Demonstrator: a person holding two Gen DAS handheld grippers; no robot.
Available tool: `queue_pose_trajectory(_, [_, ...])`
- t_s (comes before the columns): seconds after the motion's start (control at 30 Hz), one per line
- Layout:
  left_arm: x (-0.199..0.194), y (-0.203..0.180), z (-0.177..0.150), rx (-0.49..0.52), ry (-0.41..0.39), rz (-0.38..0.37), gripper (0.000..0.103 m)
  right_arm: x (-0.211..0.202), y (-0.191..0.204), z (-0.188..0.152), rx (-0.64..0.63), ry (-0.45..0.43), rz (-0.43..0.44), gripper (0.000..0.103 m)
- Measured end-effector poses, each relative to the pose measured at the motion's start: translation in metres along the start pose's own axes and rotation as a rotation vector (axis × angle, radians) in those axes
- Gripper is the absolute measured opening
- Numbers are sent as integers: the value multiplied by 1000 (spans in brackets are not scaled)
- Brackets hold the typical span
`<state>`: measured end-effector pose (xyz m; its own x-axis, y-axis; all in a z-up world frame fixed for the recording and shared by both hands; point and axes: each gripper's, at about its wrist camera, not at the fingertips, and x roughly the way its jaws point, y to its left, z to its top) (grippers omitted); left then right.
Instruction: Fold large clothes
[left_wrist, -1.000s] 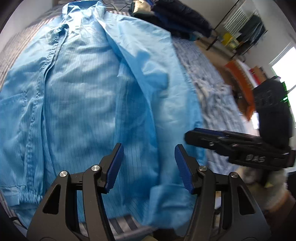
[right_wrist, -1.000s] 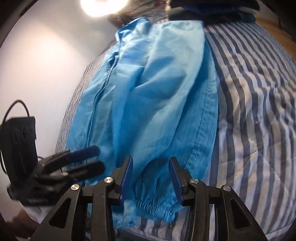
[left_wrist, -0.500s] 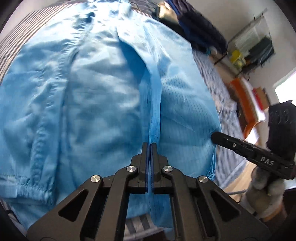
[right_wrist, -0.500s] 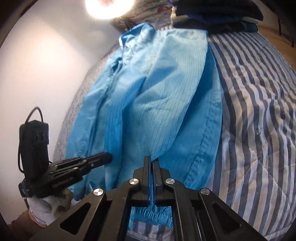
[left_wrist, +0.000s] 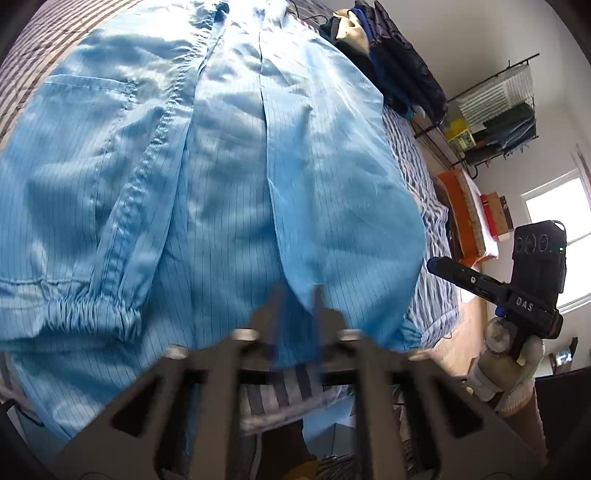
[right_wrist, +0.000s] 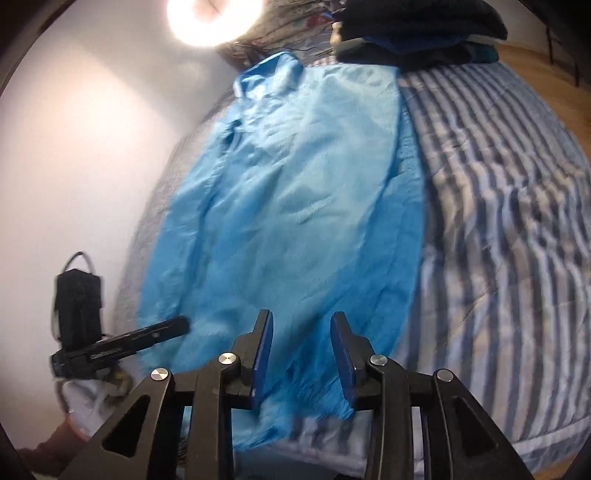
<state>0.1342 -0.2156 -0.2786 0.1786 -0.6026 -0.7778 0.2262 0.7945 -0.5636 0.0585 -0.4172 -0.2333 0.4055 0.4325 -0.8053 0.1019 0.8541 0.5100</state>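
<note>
Left gripper (left_wrist: 297, 317): jaws parted, having just been opening; motion-blurred, so whether cloth sits between them cannot be told. It hangs over the near hem.

Light-blue pinstriped work coat (left_wrist: 229, 192): spread lengthways on the striped quilt (right_wrist: 491, 229), collar (right_wrist: 275, 68) at the far end, hem at the near edge. Both sides look folded inward, meeting along a central seam. Elastic cuff (left_wrist: 92, 312) of one sleeve lies near the hem, to the left. Thin, slippery-looking fabric with soft wrinkles.

Right gripper (right_wrist: 302, 354): jaws likewise apart after just opening, pads clear of the cloth below.

Dark folded clothes (right_wrist: 413, 33): stacked beyond the collar.

Risks, as judged: released panels may slide open on the slick fabric; a pinch at the hem may take only the top layer, skewing the next fold; the hem overhanging the bed edge could drag the coat off.
</note>
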Motion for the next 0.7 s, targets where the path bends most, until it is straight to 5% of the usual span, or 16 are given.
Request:
queue_pose_trajectory(0.13, [5, -8, -11, -20, 43, -63, 39, 15, -3, -11, 9, 46, -14, 48])
queue_pose_trajectory(0.23, [18, -16, -15, 10, 65, -20, 39, 28, -7, -12, 32, 44, 14, 46])
queue_pose_trajectory(0.27, [23, -16, -16, 17, 80, -16, 32, 30, -8, -11, 35, 36, 21, 39])
queue_pose_trajectory(0.3, [27, -18, -15, 20, 91, -13, 6, 31, -5, -9, 30, 32, 33, 9])
queue_pose_trajectory(0.37, [26, -18, -19, 33, 97, -11, 0, 25, 7, -5, -12, 10, 22, 0])
queue_pose_trajectory(0.53, [11, -30, -22, 83, 84, -67, 0, -18, 35, -2, -92, -95, 79, 0])
queue_pose_trajectory(0.6, [10, -35, -23, 124, 75, -29, 0, -25, 30, 0, -81, -97, 65, 3])
queue_pose_trajectory(0.63, [12, -38, -24, 158, 67, 15, 0, -22, 27, 1, -91, -75, 4, 20])
queue_pose_trajectory(0.7, [17, -37, -25, 173, 70, 60, 0, -18, 17, -3, -105, -62, -78, 34])
